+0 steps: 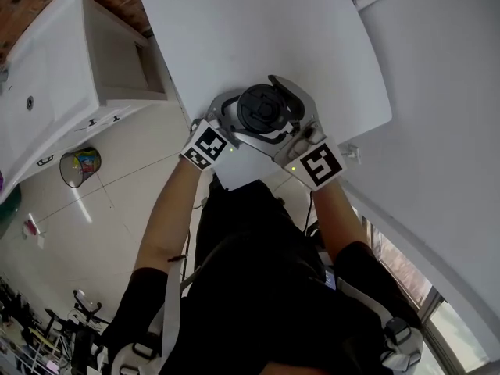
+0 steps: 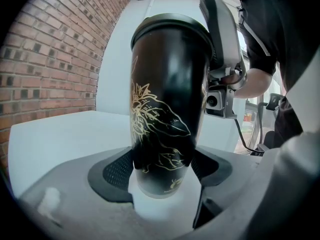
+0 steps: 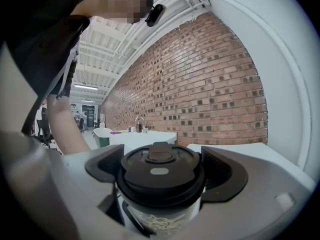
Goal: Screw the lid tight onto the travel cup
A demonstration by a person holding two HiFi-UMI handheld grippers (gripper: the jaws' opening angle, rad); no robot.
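Over near edge of table (image 1: 234,30): cup (image 2: 167,109), upright; cannot tell whether its base rests on the top.
Cup: tall, tapered, glossy black, gold leaf drawing.
Lid (image 1: 262,108): round, matt black, raised flip tab at centre, seated on cup's mouth.
Left gripper (image 2: 165,170): jaws wide, black textured pads pressed on cup's lower body.
Right gripper (image 3: 162,176): jaws wide, pads clamped on lid's rim.
Table: white, smooth, rounded corner.
Wall (image 3: 210,84): red brick.
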